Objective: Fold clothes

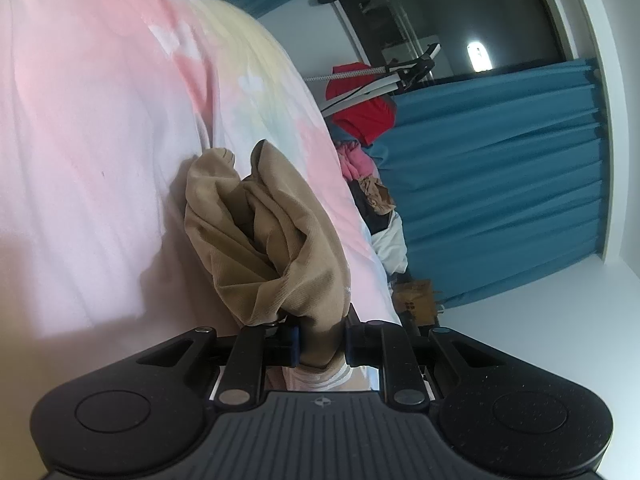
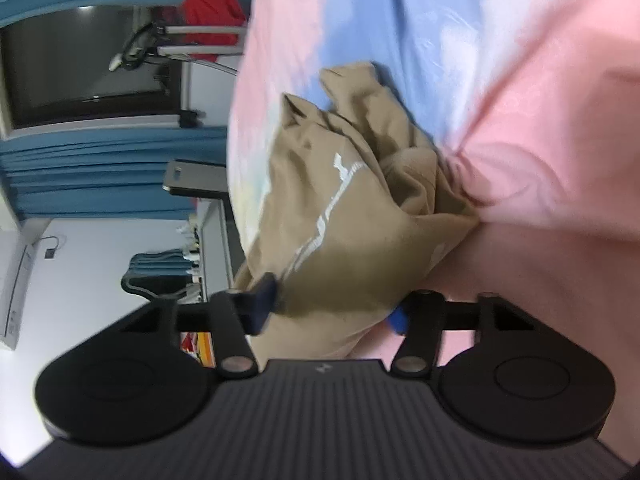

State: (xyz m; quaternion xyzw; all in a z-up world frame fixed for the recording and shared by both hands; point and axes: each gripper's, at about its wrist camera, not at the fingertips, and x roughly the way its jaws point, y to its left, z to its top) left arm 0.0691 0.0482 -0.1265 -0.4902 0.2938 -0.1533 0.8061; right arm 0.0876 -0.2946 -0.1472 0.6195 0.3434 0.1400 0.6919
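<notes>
A bed takes up most of both views, covered with a pastel sheet (image 1: 100, 140) of pink, pale yellow and soft blue, rumpled into shallow creases. On it lies the tan garment (image 1: 260, 240), bunched and crumpled, with white lettering visible across it in the right wrist view.

The left gripper (image 1: 322, 344) is clenched on a fold of that tan cloth, which is pinched between its blue pads (image 1: 295, 340) at 6 o'clock. The right gripper (image 2: 332, 312) has its fingers spread wider, with the cloth bulging between them; whether it is truly biting is hard to tell through the blur.

Beyond the bed's edge, at 3 o'clock in the left view, teal curtains (image 1: 500, 200) hang beside a dark window (image 1: 460, 24). A red garment (image 1: 360, 108) is draped over a metal drying rack (image 1: 384, 76) at 1 o'clock, with a heap of mixed clothes (image 1: 372, 200) under it. In the right view, a desk with small items (image 2: 192, 240) stands against a white wall at 9 o'clock.
</notes>
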